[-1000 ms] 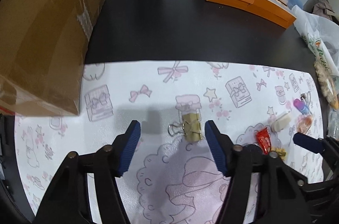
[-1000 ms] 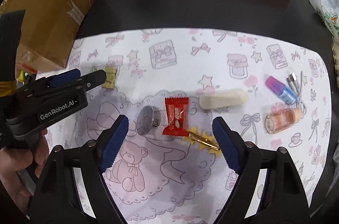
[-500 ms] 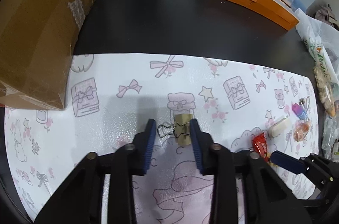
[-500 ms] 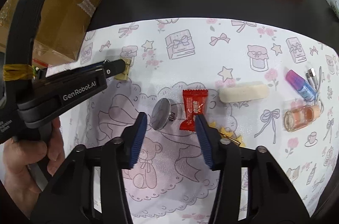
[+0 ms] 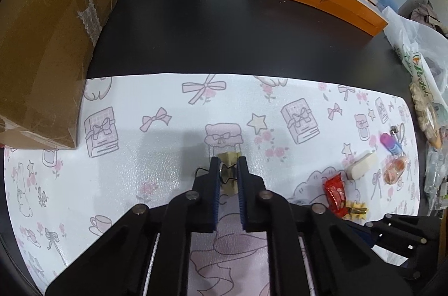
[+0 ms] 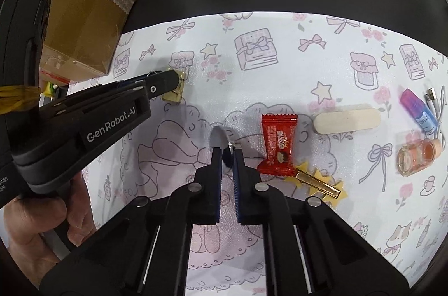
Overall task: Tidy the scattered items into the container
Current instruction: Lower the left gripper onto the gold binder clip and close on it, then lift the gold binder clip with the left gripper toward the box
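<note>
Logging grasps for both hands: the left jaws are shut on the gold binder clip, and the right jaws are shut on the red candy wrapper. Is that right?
Not quite. The left gripper is shut on the gold binder clip, but the right gripper is shut on the round silver metal piece, not the red candy wrapper, which lies free beside it, as the right wrist view shows.

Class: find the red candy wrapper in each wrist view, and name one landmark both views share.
Left wrist view: red candy wrapper at lower right, just left of the white eraser.
Right wrist view: wrapper right of centre, beside the right tongs.
Shared landmark: the cardboard box at upper left.
</note>
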`<state>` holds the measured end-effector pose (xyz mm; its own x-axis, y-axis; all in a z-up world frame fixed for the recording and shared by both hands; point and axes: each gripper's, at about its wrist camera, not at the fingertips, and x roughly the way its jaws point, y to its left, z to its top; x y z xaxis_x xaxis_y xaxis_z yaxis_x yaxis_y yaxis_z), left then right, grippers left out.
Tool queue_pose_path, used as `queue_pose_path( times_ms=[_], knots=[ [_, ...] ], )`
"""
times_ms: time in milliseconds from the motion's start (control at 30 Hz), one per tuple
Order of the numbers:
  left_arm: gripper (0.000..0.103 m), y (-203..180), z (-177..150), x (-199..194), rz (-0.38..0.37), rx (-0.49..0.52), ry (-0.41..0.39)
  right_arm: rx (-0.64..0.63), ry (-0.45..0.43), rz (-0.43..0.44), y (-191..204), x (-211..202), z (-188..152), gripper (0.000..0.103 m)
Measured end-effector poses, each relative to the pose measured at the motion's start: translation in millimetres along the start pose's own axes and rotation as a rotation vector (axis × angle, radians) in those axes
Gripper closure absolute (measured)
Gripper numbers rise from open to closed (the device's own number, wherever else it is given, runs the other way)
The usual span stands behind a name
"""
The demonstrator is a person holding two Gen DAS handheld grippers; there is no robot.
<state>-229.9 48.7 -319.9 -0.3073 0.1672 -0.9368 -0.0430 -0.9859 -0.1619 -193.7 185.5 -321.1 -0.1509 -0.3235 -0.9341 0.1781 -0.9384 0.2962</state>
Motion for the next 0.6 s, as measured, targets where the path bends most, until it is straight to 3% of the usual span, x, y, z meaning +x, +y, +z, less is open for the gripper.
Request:
queue_pose_path(
  times_ms=[167,600],
  knots=[
    [0.096,-1.4,-3.3,-5.0,0.009,0.007,-0.004,-0.007,-0.023,-0.017,1.2,-7.5,1.4,0.1],
    [0.101,-6.1,-15.6,-20.4,0.048,0.016,-0.021,-0.088,-0.092,-0.128,15.9,-19.7,-0.7,0.101]
  ],
)
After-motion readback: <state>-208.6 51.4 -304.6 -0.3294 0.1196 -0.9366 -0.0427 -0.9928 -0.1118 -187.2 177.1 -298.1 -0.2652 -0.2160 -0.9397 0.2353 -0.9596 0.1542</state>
